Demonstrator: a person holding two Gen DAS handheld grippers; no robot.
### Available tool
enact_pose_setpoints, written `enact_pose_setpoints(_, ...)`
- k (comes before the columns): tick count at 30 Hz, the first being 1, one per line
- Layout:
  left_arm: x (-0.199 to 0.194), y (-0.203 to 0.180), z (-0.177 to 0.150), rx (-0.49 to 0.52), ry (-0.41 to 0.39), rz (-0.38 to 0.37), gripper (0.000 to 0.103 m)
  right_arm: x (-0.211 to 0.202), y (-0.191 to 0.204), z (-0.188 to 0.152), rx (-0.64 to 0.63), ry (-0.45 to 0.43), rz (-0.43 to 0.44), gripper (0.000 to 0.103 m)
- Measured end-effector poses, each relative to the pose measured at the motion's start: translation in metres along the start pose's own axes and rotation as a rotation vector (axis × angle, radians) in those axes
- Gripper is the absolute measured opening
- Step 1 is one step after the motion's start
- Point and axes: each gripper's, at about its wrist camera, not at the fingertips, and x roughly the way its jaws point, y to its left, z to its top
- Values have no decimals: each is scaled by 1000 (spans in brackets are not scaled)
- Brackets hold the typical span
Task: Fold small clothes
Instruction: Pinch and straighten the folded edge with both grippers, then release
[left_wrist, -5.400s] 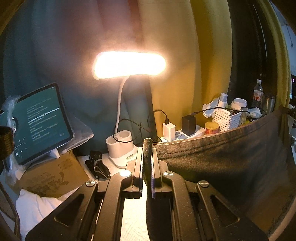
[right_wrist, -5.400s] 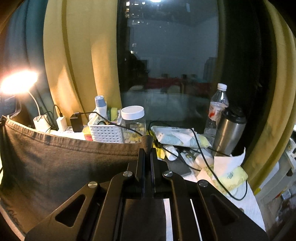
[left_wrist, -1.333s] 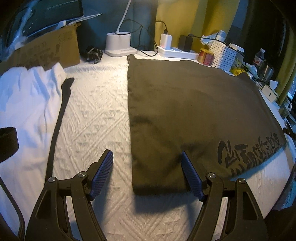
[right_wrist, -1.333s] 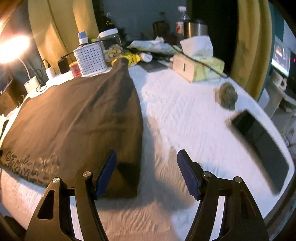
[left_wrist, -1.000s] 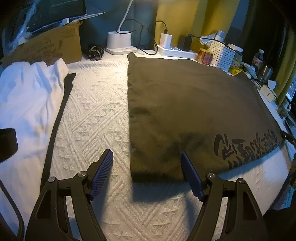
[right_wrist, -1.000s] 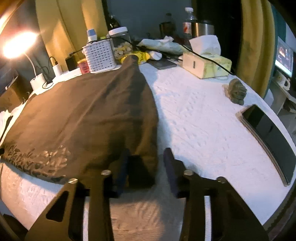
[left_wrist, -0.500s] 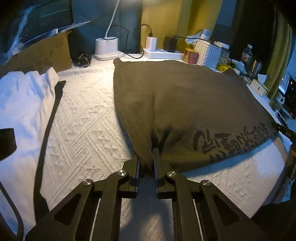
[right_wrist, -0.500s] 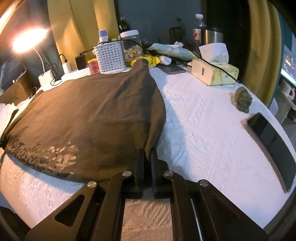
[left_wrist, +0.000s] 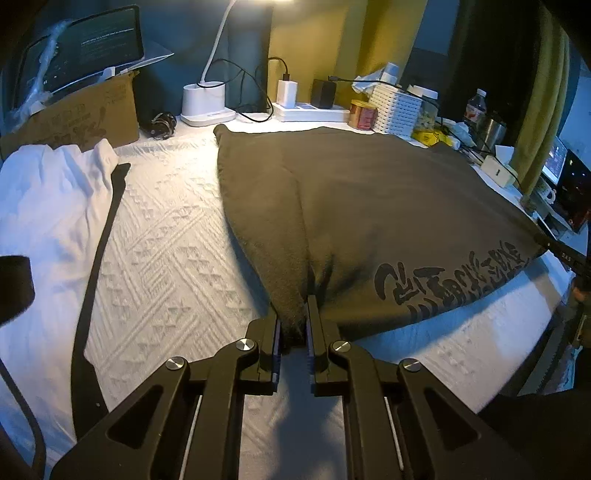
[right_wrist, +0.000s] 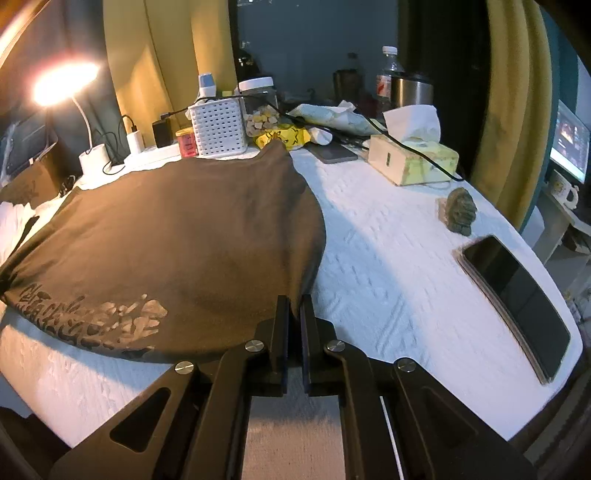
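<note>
Left hand-held gripper (left_wrist: 293, 325): jaws clamped on the near left corner of the dark garment (left_wrist: 369, 206), fabric bunched between the pads.
Right hand-held gripper (right_wrist: 291, 314): jaws closed tight on the near right corner of the same garment.
Dark garment: spread flat on the white textured worktop (left_wrist: 166, 258), printed lettering along its near edge.
White cloth (left_wrist: 44, 192): heaped at the left.
Phone (right_wrist: 517, 295): right, near edge.
Tissue box (right_wrist: 413, 162): far right.
Lamp base (left_wrist: 205, 103): far edge.
</note>
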Motion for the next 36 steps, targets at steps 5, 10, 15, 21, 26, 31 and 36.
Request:
enact_pose_setpoints(5,-1,-3,-11,-4,9,-6,9,-7,-1,-13,-3,8,-11,6)
enact_pose_setpoints(10,-5,-5,-21,1,12,-15,9,-13,-3,-23,3,13,-19,6)
enact_pose_setpoints(15,-7,-7,-28,18,18,-10,9,-16,-3,-36,19,20,-27,6)
enact_pose_setpoints(21,-3,1,-29,-27,42,-8,17,-16,-6,-41,46,16,-20,6)
enact_pose_setpoints(26,-8,11,-26,-69,25,59,43,-16,-11,-40,62,25,-6,6)
enact_pose_setpoints(31,-10,22,-19,-89,-9,71,58,-19,-13,-39,71,30,-4,6)
enact_pose_setpoints(36,-6,27,1,-62,-62,22,58,-21,-18,-34,81,43,8,6)
